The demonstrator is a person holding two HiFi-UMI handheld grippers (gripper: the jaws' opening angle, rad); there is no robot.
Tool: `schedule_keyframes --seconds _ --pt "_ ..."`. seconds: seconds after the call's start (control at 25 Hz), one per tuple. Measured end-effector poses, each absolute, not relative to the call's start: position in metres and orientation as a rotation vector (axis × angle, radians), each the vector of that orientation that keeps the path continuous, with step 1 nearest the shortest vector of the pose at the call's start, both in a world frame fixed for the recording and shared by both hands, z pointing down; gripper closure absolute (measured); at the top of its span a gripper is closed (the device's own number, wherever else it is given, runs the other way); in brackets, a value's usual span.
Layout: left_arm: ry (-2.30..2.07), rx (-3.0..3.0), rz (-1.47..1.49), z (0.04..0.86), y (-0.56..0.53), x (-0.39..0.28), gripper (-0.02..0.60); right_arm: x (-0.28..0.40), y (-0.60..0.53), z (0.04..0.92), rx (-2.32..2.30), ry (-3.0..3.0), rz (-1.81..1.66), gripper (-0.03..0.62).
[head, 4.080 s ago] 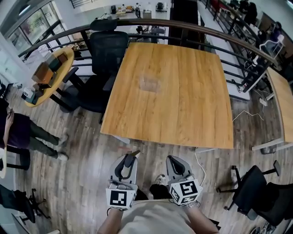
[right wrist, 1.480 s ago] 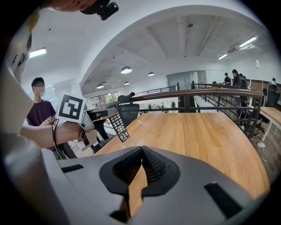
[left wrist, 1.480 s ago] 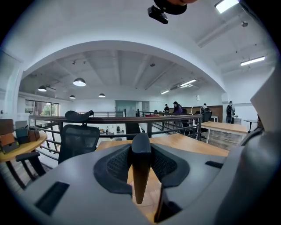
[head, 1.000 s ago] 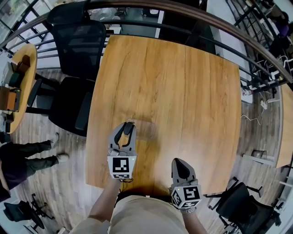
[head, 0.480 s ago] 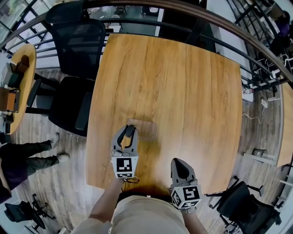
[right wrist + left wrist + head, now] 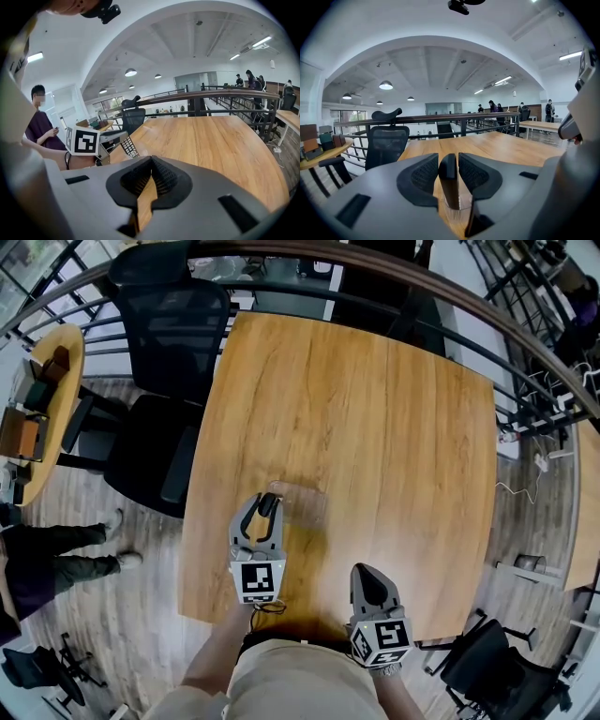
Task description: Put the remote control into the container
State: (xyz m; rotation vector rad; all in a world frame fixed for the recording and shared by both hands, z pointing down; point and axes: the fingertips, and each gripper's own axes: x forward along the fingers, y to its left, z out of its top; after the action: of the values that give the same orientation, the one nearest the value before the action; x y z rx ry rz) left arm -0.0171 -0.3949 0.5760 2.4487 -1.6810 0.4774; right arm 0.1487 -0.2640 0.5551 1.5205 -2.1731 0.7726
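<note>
In the head view my left gripper is over the near part of the wooden table, shut on a black remote control. A clear plastic container stands on the table just right of the fingertips. In the left gripper view the remote sits edge-on between the jaws of my left gripper, its lower end over the clear container. My right gripper hangs by the table's near edge, shut and holding nothing. The right gripper view looks past my right gripper to the remote's button face.
A black office chair stands at the table's far left corner, with a dark railing behind. A round side table with boxes and a standing person are at the left. Another chair is at bottom right.
Four seconds ago both grippers hung low, away from the table. Now the left gripper holds the remote beside the container; over the last second it barely shifted. The right stays near the edge.
</note>
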Motion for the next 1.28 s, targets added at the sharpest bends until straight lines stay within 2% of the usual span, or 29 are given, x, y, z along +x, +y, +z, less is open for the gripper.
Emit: schedule_keyframes --seconds 0.36,0.4,0.48,0.56,0.84,1.28 --pt "-1.733 2.476 0.332 0.516 -0.37 -0.036 0.46 0.134 -0.236 0.53 1.543 -2.213 0.75 0.576" --pt "-1.742 2.48 0.299 0.508 -0.365 -0.036 0.471 0.132 -0.232 0.527 1.539 -2.222 0.745 0.576" --pt "-1.757 2.504 0.266 0.492 -0.351 -0.038 0.54 0.127 -0.224 0.521 1.533 -2.24 0.73 0.576" --pt "-1.772 2.544 0.238 0.477 -0.336 -0.041 0.558 0.119 -0.217 0.513 1.528 -2.262 0.711 0.576" --pt "-1.649 2.559 0.185 0.445 -0.265 -0.053 0.569 0.084 -0.192 0.48 1.543 -2.359 0.633 0.576" --pt "-1.536 2.862 0.315 0.387 -0.184 -0.068 0.569 0.04 -0.161 0.407 1.684 -2.491 0.379 0.576"
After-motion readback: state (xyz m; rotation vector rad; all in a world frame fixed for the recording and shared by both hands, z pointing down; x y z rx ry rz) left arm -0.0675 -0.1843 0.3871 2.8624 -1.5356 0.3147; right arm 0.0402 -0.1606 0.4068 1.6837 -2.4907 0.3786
